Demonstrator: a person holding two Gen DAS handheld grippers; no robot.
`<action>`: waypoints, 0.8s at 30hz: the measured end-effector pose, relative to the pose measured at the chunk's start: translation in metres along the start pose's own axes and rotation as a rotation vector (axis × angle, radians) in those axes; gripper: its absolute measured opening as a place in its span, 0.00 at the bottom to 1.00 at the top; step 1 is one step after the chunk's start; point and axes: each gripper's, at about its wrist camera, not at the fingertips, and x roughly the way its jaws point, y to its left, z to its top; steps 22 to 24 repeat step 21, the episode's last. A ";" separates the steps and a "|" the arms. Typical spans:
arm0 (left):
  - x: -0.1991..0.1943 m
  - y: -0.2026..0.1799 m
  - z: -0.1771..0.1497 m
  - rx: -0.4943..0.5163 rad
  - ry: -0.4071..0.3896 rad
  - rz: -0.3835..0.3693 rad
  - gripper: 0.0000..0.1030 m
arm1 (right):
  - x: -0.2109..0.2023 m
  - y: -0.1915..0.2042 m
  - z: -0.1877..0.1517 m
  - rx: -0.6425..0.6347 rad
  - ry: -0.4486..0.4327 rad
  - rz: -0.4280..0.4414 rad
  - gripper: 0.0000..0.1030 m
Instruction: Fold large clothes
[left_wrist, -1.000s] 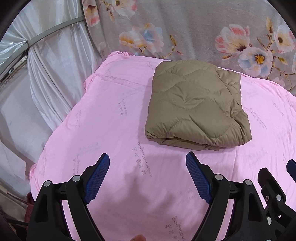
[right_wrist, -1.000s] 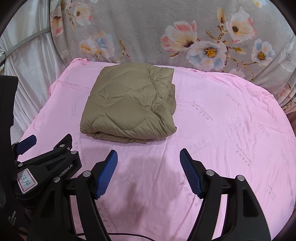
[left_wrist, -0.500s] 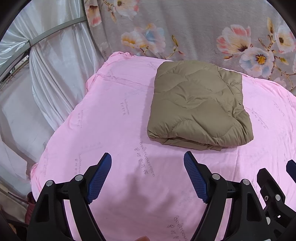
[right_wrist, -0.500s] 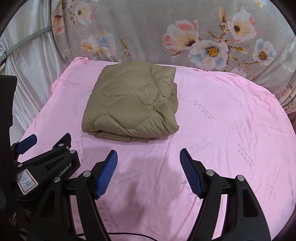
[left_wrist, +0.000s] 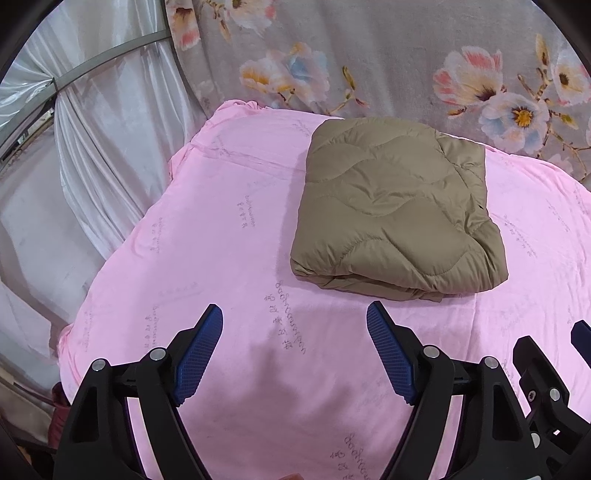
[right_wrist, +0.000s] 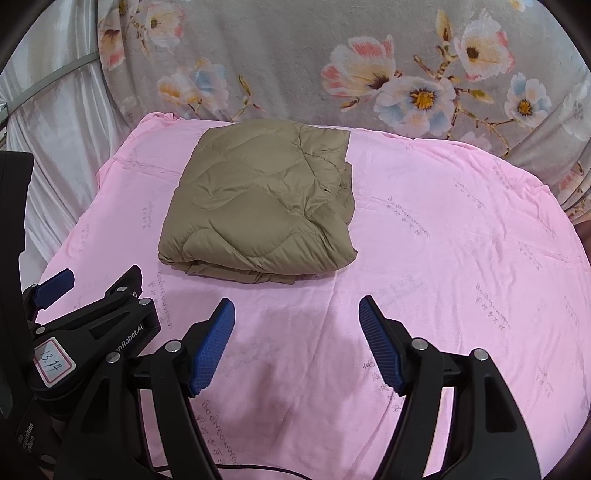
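Folded into a thick rectangle, the tan quilted garment (left_wrist: 395, 214) lying flat on the pink sheet (left_wrist: 207, 258) toward twelve o'clock — near the floral backdrop (left_wrist: 369, 55), layered edges facing six o'clock. Left gripper (left_wrist: 295, 325) at six o'clock, blue pads spread wide, gripping nothing, apart from the cloth. Right gripper (right_wrist: 297, 317) likewise — wide apart, empty, above bare sheet, garment at eleven o'clock.

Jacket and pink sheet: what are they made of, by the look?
Jacket: likely thin synthetic shell over padding, matte tan; wavy quilting seams and puffy panels show it. Sheet: soft fabric, maybe knit or fleece, matte pink with faint printed script; it wrinkles softly.
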 end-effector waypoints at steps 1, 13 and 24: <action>0.001 0.000 0.000 0.002 0.000 0.000 0.74 | -0.001 0.000 0.000 0.000 0.000 0.001 0.65; 0.007 -0.005 0.000 0.009 -0.015 -0.016 0.74 | 0.003 -0.001 0.000 0.000 0.004 -0.001 0.65; 0.010 -0.006 -0.002 -0.011 0.008 -0.004 0.72 | 0.007 -0.005 -0.002 -0.003 0.010 0.003 0.65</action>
